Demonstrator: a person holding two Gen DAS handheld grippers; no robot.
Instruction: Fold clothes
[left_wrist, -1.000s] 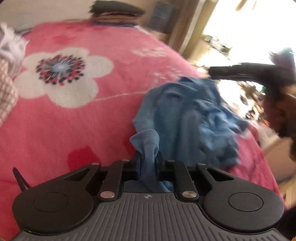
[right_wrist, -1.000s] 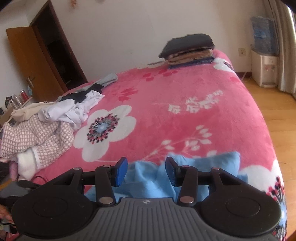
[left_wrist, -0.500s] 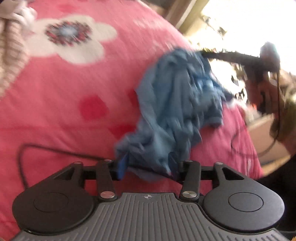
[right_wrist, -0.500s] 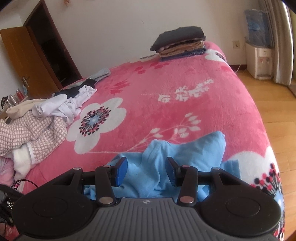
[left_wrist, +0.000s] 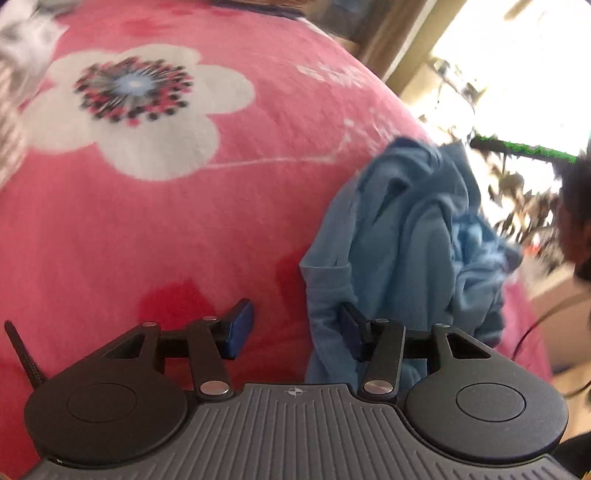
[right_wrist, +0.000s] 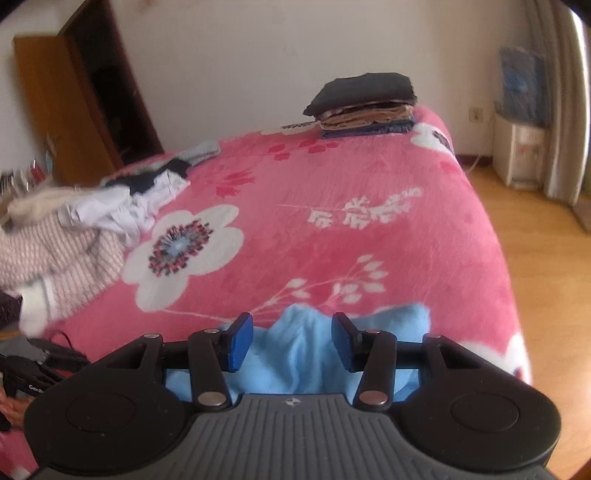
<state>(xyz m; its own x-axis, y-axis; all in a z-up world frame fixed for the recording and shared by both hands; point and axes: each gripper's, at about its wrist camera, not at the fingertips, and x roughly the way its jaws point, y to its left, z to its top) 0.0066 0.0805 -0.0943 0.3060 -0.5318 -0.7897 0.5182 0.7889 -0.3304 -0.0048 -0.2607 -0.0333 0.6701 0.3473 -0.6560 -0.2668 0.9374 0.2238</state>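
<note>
left gripper: jaws just parted — crumpled blue shirt released.
right gripper: spread, widening over cloth, unpinched.
next: pinch hem corners, spread flat on pink floral blanket.

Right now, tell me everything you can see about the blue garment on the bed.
The blue garment is a soft, knit-looking light blue top, crumpled in a rumpled heap with a hemmed edge showing, not yet folded. It lies near the edge of the pink floral blanket. One fold drapes against the left hand-held gripper, whose jaws stand open; the right hand-held gripper straddles another bunched part, unclamped.

right gripper: jaws just widening | blue garment between (not pinched)
</note>
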